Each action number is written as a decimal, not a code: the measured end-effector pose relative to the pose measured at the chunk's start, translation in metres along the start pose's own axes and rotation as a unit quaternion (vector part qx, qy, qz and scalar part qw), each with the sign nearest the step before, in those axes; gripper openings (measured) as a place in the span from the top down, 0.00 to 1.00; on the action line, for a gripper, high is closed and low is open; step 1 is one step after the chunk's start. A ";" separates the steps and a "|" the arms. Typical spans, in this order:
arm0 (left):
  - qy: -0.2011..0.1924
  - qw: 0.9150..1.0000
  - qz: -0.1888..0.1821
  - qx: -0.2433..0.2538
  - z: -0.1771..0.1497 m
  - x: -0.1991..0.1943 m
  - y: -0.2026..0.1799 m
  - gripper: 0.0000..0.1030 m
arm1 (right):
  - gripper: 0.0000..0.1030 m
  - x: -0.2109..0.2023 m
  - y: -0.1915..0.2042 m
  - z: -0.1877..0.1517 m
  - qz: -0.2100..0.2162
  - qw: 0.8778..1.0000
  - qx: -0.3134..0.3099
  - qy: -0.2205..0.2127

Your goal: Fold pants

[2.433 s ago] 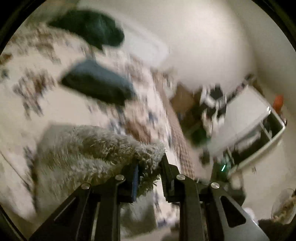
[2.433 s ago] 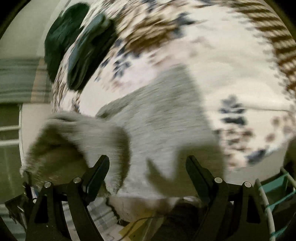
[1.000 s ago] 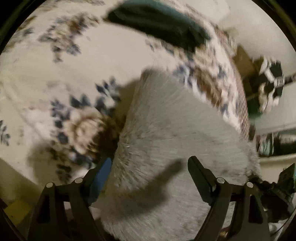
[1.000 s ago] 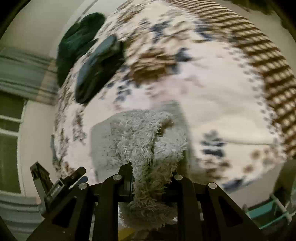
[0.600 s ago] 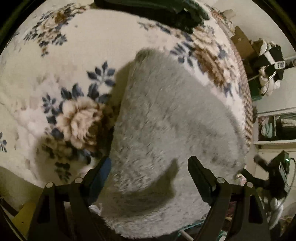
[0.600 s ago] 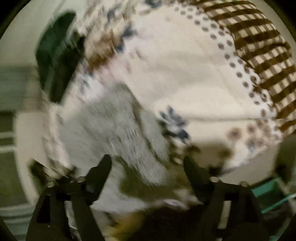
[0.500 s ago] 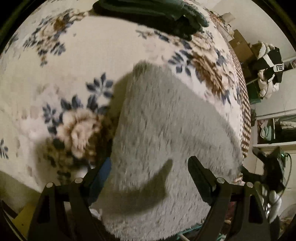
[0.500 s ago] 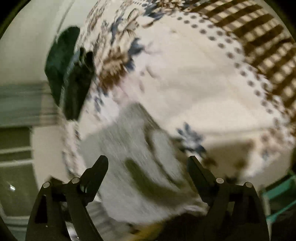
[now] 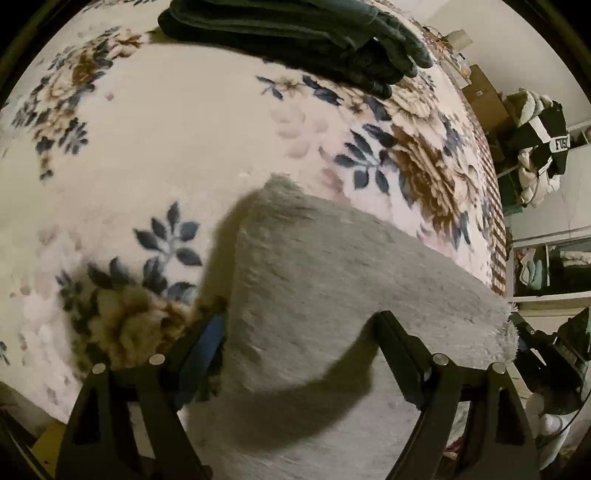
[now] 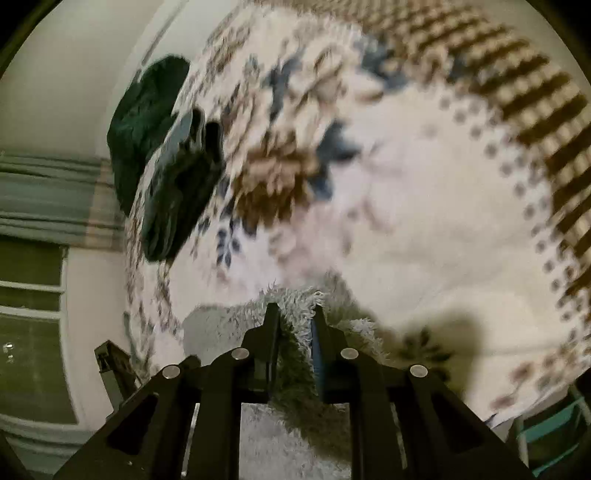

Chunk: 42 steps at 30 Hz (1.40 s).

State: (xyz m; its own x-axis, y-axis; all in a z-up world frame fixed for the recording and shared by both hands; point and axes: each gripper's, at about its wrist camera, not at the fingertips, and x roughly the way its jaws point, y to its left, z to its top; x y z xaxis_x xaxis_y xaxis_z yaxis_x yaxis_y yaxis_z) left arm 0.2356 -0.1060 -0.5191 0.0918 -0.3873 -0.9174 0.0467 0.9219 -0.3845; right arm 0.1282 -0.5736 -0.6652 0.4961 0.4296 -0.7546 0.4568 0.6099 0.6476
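Cream bedding printed with blue leaves and brown flowers fills both of my views; this blanket (image 9: 192, 155) has a brown checked border (image 10: 528, 96) along its far edge on the right-wrist view. Across it, near my side of the bed, lie the pants (image 9: 332, 280), a grey fluffy pair already doubled over, their thick pile catching the light.

On the left-wrist view I see my left gripper (image 9: 295, 343) hanging over the pants with its fingers (image 9: 399, 354) spread wide. The grey fabric passes beneath and between them, but neither pad presses on it, as far as I can tell; a dark shadow of the tool falls on the pile.

On the right-wrist view my right gripper (image 10: 293, 325) has its jaws closing, and a ridge of the fluffy fabric is pinched between the two narrow fingers (image 10: 271, 332), tufts standing up at the tips. That view is blurred by motion.

Further up the bed sits a stack of dark folded clothes (image 9: 295, 33), well apart from the pants. Past the bed's right edge, on the left-wrist view, I make out a black-and-white jacket (image 9: 543, 147) and white shelves (image 9: 546, 273). A striped curtain (image 10: 48, 199) hangs at the left of the right-wrist view.
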 end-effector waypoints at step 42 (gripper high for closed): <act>0.077 0.987 -0.130 -0.046 -0.067 0.029 0.049 0.15 | 0.02 0.056 -0.097 -0.104 0.075 0.988 0.071 0.114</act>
State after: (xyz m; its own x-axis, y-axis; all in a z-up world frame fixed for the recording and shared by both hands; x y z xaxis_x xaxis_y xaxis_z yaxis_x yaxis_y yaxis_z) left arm 0.1742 -0.0721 -0.5715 -0.0646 -0.6111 -0.7889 -0.0416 0.7915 -0.6097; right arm 0.0349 -0.5388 -0.7813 0.3936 0.6573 -0.6427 0.4973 0.4357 0.7502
